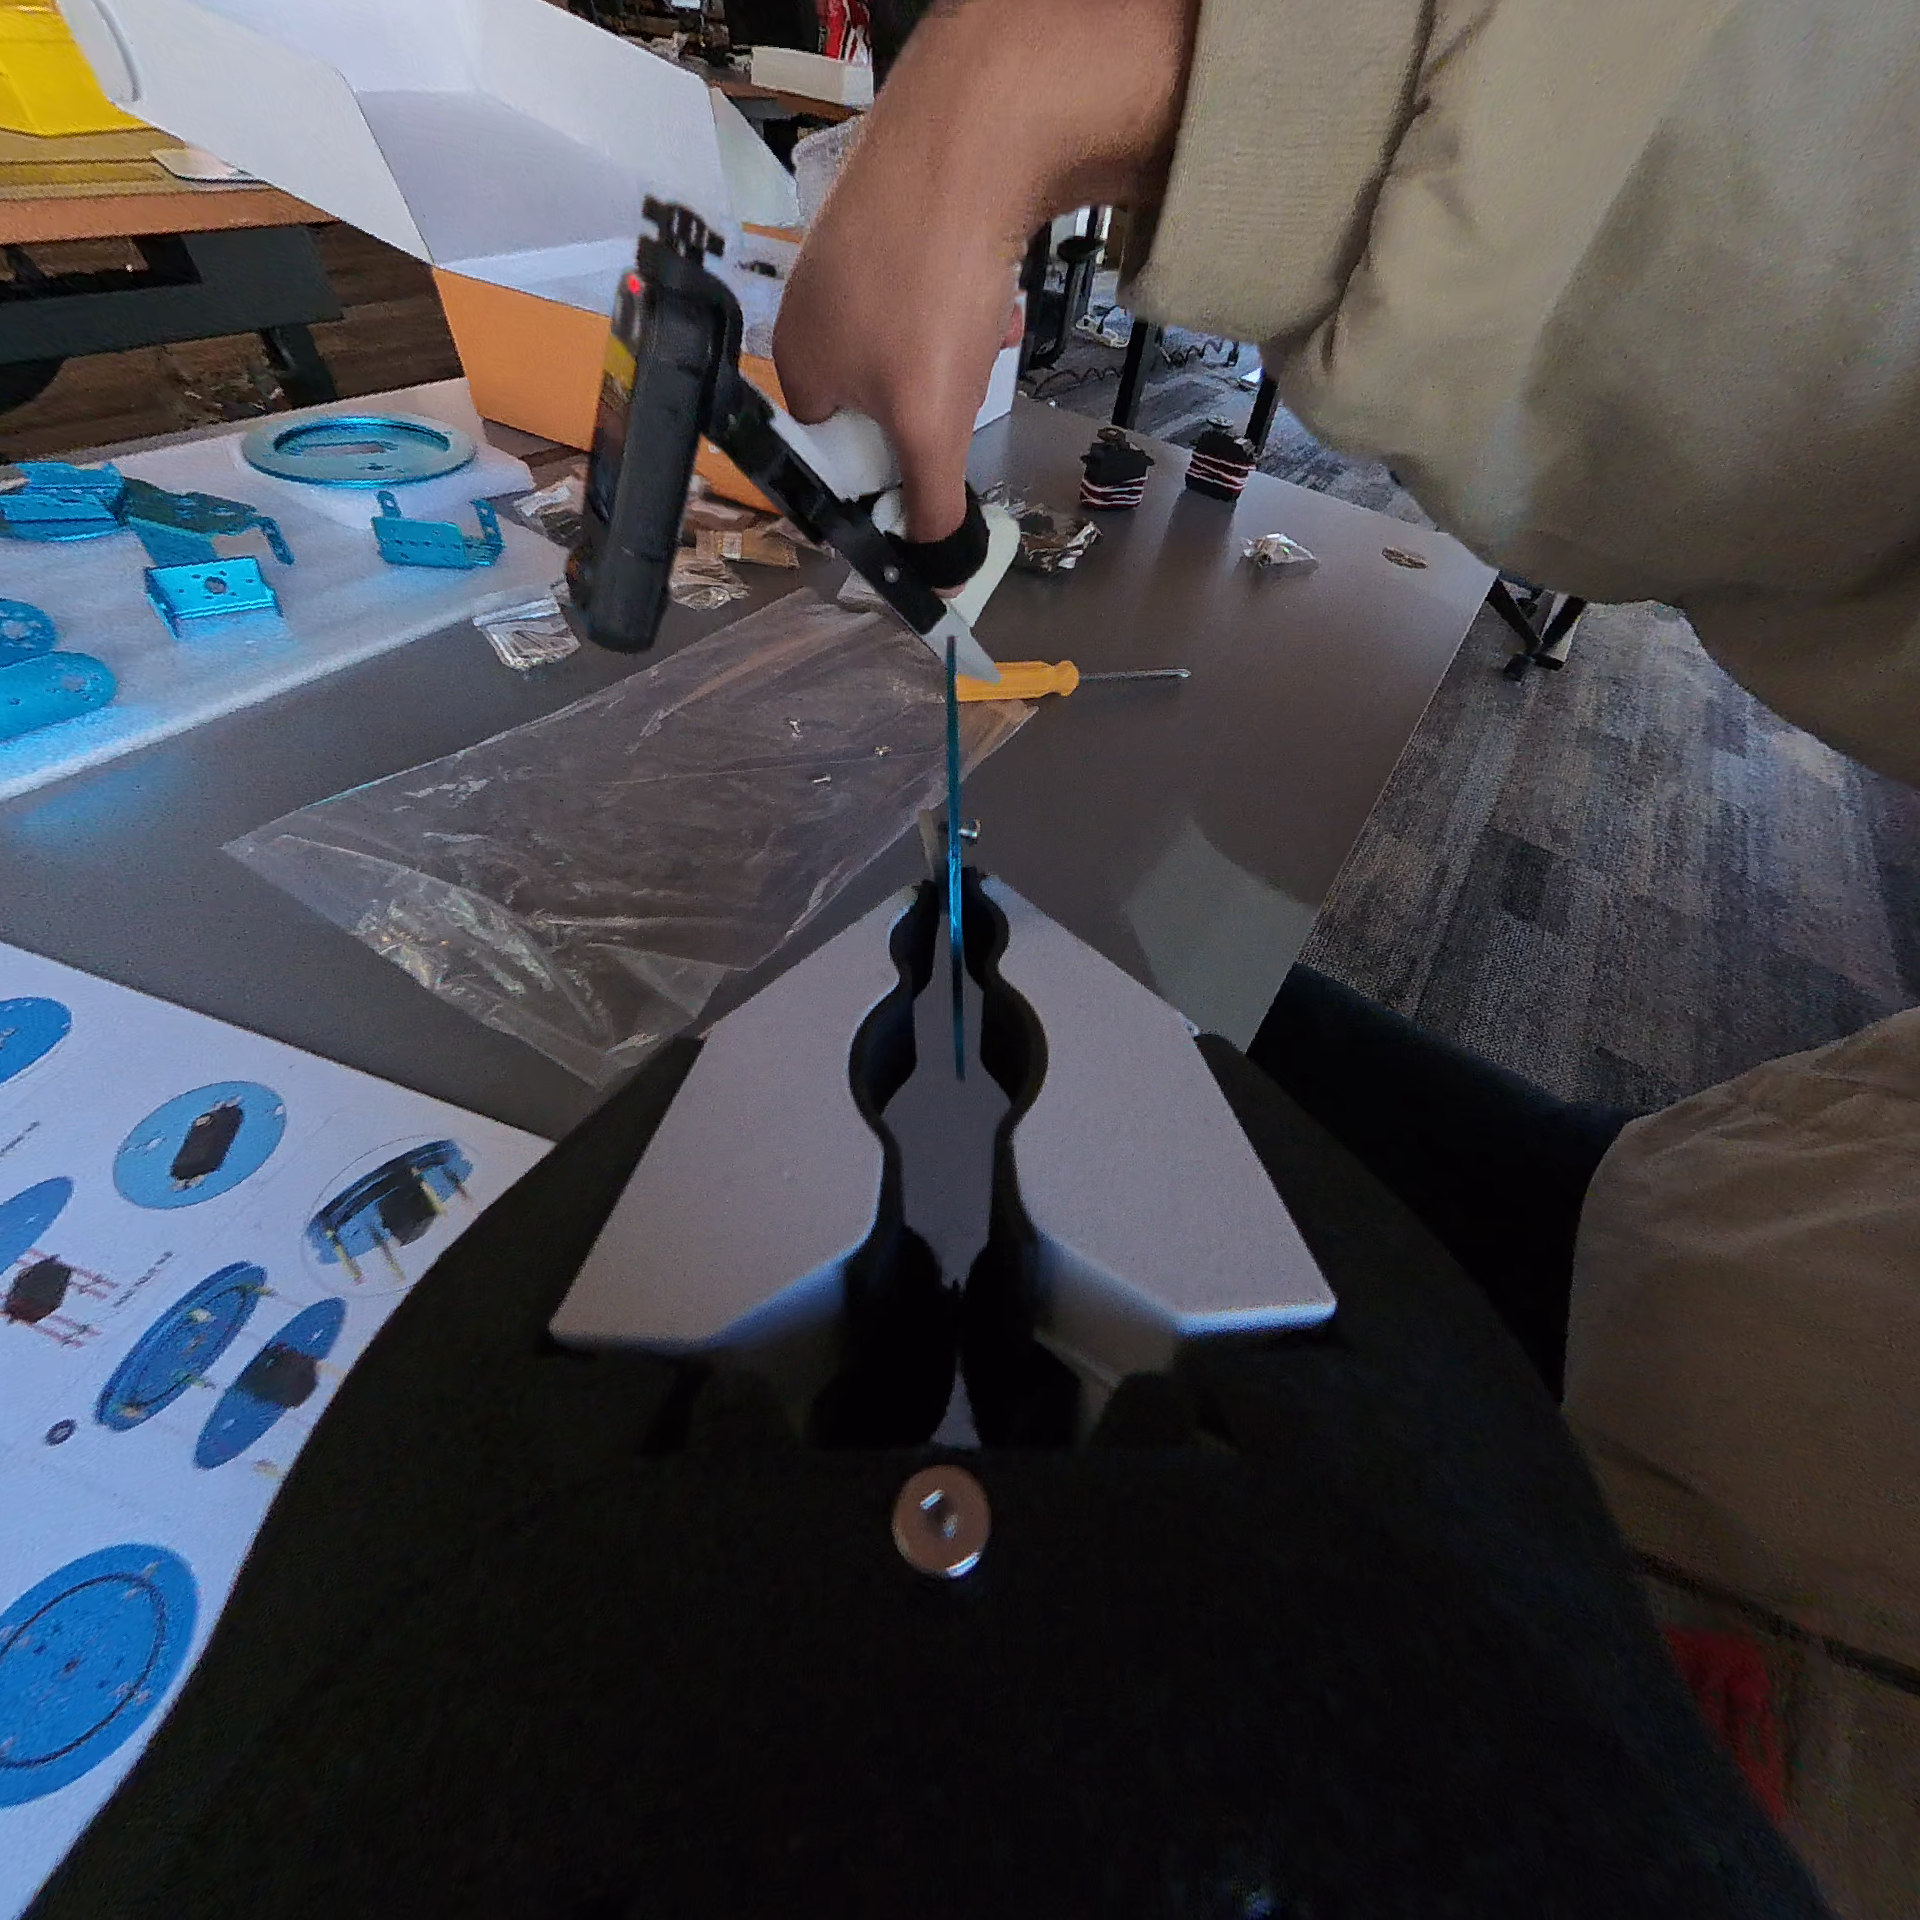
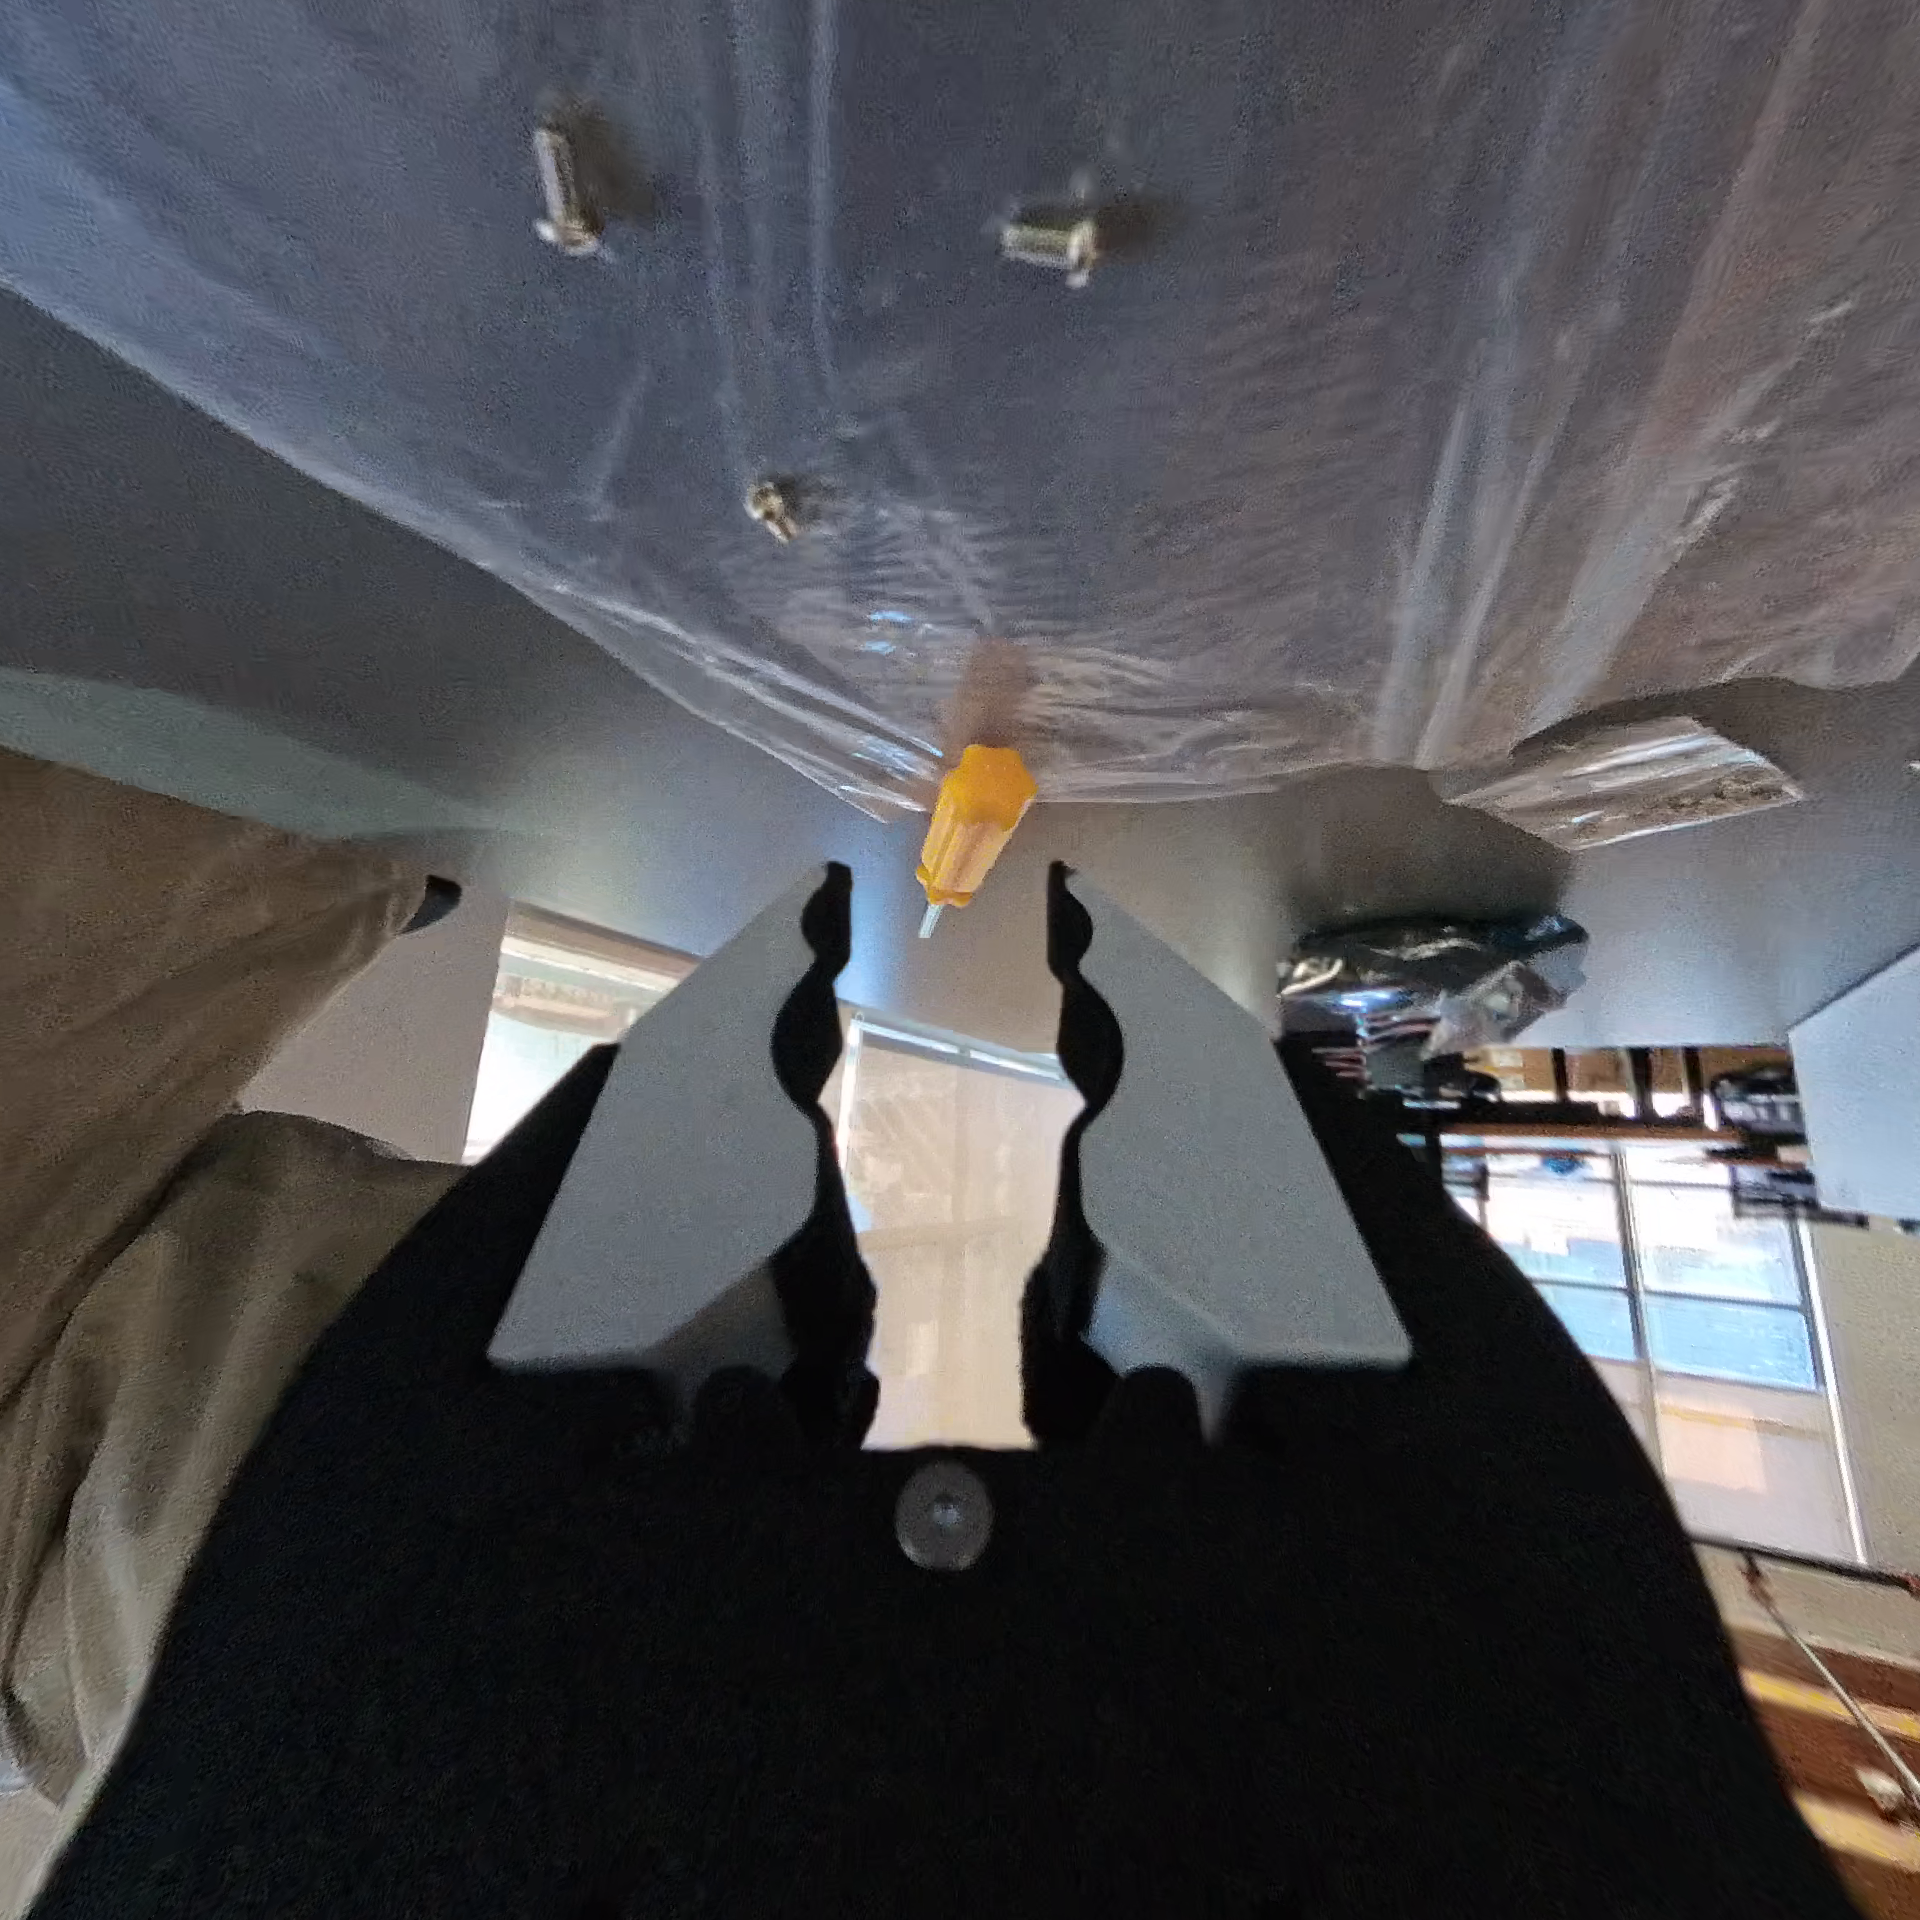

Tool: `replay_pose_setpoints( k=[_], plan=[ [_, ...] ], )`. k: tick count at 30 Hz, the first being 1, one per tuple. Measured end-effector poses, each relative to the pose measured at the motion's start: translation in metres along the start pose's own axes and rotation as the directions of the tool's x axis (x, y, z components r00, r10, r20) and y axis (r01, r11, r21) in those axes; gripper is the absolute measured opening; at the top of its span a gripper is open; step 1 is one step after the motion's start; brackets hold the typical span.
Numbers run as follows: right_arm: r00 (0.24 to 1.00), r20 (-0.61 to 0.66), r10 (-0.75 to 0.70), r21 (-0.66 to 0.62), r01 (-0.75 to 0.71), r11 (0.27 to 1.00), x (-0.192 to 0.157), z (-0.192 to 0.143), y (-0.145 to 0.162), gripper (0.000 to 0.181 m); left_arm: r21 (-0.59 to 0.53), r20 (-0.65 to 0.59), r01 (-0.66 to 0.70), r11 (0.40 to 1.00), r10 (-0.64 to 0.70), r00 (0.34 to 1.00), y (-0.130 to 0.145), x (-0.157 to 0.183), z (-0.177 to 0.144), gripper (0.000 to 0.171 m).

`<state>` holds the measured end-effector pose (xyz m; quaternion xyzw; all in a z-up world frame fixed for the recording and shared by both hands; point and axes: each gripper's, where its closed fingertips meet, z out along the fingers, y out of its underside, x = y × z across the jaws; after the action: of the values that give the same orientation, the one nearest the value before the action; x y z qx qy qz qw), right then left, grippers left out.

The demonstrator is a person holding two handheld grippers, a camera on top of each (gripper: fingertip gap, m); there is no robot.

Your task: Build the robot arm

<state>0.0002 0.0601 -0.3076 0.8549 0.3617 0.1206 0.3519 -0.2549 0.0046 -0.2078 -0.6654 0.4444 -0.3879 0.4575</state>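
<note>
My left gripper (image 1: 954,894) is shut on a thin blue metal plate (image 1: 954,790), held edge-on and upright above the grey table, with a small screw (image 1: 971,828) through it. My right gripper (image 2: 948,883) is open. An orange-handled screwdriver (image 2: 977,821) lies just ahead of its fingertips, at the edge of a clear plastic bag (image 2: 1143,416). In the left wrist view a hand holds the right gripper (image 1: 971,649) tip-down over the screwdriver (image 1: 1023,677). Three loose screws (image 2: 774,509) lie on the bag.
Blue metal brackets (image 1: 218,592) and a blue ring (image 1: 358,447) lie on white foam at the left. A printed picture sheet (image 1: 208,1195) is near left. Two servo motors (image 1: 1117,473), small hardware bags (image 1: 525,634) and an orange-and-white box (image 1: 540,343) stand behind. The table edge (image 1: 1392,790) runs on the right.
</note>
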Motion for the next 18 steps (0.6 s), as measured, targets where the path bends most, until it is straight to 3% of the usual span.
replay_pose_setpoints(
  k=[4, 9, 11, 13, 15, 18],
  plan=[
    [1.0, -0.006, 0.009, -0.067, -0.009, 0.998, 0.007, 0.005, -0.003, 0.037, 0.001, -0.007, -0.007, 1.0, 0.007, 1.0, -0.003, -0.01, -0.004, 0.004],
    [0.998, 0.048, -0.028, -0.068, 0.032, 0.997, 0.005, 0.02, -0.008, 0.036, 0.001, -0.054, 0.016, 1.0, -0.016, 0.998, -0.01, -0.022, 0.015, 0.004],
    [0.998, 0.034, -0.059, -0.098, 0.062, 0.993, 0.007, 0.028, -0.004, 0.021, 0.003, -0.065, 0.025, 1.0, -0.025, 0.998, -0.014, -0.028, 0.024, 0.004],
    [0.996, 0.043, -0.075, -0.112, 0.08, 0.991, 0.005, 0.031, -0.001, 0.017, -0.002, -0.066, 0.024, 1.0, -0.024, 0.998, -0.017, -0.033, 0.034, 0.004],
    [0.993, 0.045, -0.107, -0.062, 0.11, 0.992, 0.003, 0.024, 0.002, 0.018, -0.016, -0.072, 0.025, 1.0, -0.026, 0.997, -0.019, -0.036, 0.045, 0.004],
    [0.985, 0.033, -0.17, 0.13, 0.164, 0.978, -0.003, -0.004, 0.008, 0.017, -0.031, -0.107, 0.065, 0.997, -0.068, 0.992, -0.023, -0.042, 0.062, 0.004]
  ],
)
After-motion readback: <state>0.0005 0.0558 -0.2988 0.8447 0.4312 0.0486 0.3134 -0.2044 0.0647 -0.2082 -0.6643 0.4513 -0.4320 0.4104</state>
